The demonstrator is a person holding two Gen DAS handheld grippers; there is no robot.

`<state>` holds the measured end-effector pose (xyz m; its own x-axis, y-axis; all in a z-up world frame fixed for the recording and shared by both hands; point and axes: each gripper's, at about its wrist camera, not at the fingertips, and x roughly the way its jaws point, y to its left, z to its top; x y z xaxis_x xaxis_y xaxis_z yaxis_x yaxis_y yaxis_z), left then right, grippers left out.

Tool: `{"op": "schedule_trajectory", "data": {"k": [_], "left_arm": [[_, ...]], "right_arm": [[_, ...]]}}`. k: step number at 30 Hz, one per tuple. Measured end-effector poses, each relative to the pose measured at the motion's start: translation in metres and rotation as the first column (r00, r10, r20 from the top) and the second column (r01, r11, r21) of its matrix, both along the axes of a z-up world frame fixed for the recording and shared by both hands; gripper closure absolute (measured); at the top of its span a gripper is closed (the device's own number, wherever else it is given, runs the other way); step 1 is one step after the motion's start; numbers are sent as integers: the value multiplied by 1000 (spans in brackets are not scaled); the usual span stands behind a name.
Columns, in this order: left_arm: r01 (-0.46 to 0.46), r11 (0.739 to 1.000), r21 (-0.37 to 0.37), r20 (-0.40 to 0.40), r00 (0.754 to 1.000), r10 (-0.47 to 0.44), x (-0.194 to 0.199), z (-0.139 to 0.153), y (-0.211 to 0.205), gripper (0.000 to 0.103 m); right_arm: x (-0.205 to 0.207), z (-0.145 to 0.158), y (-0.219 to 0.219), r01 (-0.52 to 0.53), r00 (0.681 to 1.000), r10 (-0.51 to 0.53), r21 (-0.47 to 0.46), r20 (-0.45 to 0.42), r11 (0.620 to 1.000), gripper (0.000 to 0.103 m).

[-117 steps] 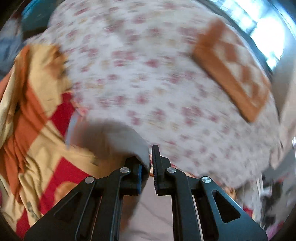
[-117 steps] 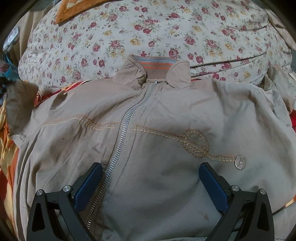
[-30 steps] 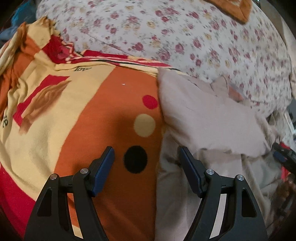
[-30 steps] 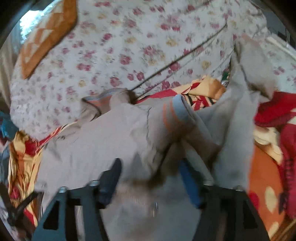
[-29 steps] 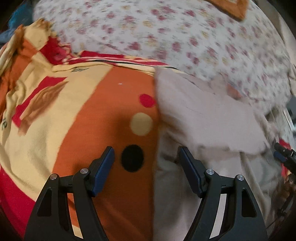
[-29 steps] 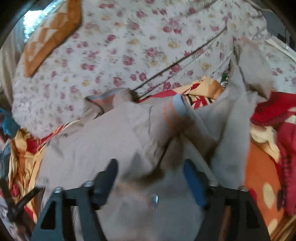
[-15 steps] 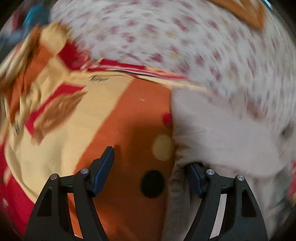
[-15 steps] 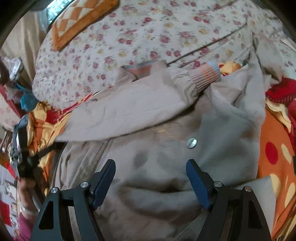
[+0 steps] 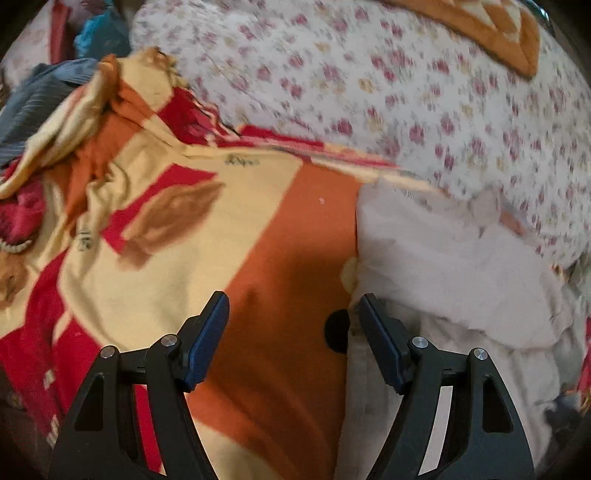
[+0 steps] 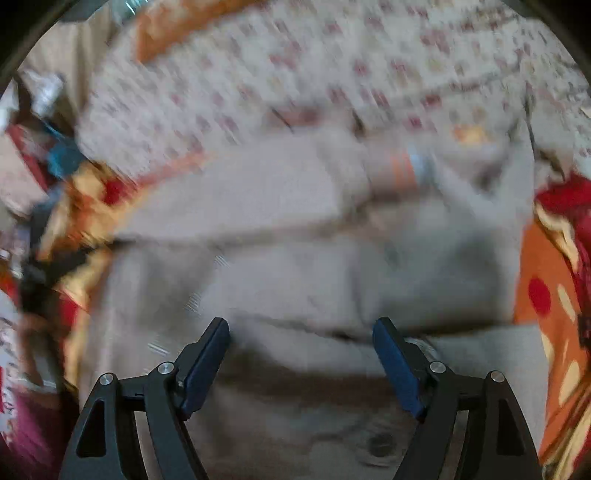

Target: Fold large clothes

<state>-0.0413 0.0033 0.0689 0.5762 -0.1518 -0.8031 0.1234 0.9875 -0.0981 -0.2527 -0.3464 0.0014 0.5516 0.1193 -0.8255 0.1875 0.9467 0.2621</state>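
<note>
I hold the left gripper (image 9: 291,325) over the orange patterned blanket (image 9: 258,258), jaws wide and empty; the right gripper (image 10: 301,350) likewise gapes above the beige zip jacket (image 10: 295,266), sleeve folded across it.

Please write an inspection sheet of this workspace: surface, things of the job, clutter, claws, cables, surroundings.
Surface: orange, yellow and red blanket spread over a bed.
Job's things: beige jacket, one sleeve folded across the front, striped cuff showing.
Clutter: blue cloth at the far left corner.
Claws: left claw open above the jacket's edge; right claw open above the jacket, holding nothing.
Cables: nothing seen.
Surroundings: floral quilt, orange checked cushion.
</note>
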Motion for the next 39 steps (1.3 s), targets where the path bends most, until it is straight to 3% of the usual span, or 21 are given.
{"op": "schedule_trajectory", "data": {"k": [6, 9, 12, 15, 18, 20, 23, 27, 30, 32, 34, 37, 39], "left_arm": [[57, 995, -79, 82, 995, -51, -16, 36, -18, 29], [117, 991, -71, 55, 992, -113, -11, 33, -47, 29], [170, 984, -60, 18, 985, -169, -5, 19, -81, 29], [215, 977, -2, -40, 976, -215, 2, -10, -112, 29], [233, 969, 78, -108, 969, -224, 9, -47, -130, 29], [248, 962, 115, -35, 969, -246, 2, -50, -132, 28], [269, 954, 135, -8, 963, -270, -2, -52, -133, 26], [264, 959, 105, -18, 965, -263, 1, -52, -130, 25], [263, 958, 112, -10, 965, -263, -1, -53, -131, 25], [262, 959, 111, -5, 965, -264, -1, -53, -132, 25], [262, 959, 110, -2, 965, -264, -2, -54, -132, 24], [268, 956, 119, 3, 963, -270, -2, -55, -134, 21], [274, 953, 127, 2, 961, -276, -2, -56, -136, 19]], "right_arm": [[-4, 25, -18, 35, 996, -37, 25, 81, 999, 25], [12, 37, -30, 81, 990, -83, 20, 114, 997, 25], [39, 46, -37, 107, 984, -108, 13, 139, 994, 25], [69, 41, -40, 115, 985, -113, -6, 133, 993, 25], [103, 8, -47, 128, 992, -127, -61, 19, 990, 25], [113, -14, -56, 108, 991, -111, -43, -70, 993, 25], [98, 9, -68, 69, 998, -69, -3, -1, 998, 25], [68, 58, -118, 172, 978, -165, -50, 126, 984, 25], [61, 79, -177, 348, 929, -327, -104, 174, 932, 25], [70, 79, -215, 411, 905, -396, -87, 155, 907, 30], [85, 74, -243, 431, 898, -422, -54, 127, 901, 45], [115, 56, -266, 438, 898, -434, -51, 73, 897, 46], [131, 44, -276, 448, 894, -448, -99, 29, 888, 46]]}}
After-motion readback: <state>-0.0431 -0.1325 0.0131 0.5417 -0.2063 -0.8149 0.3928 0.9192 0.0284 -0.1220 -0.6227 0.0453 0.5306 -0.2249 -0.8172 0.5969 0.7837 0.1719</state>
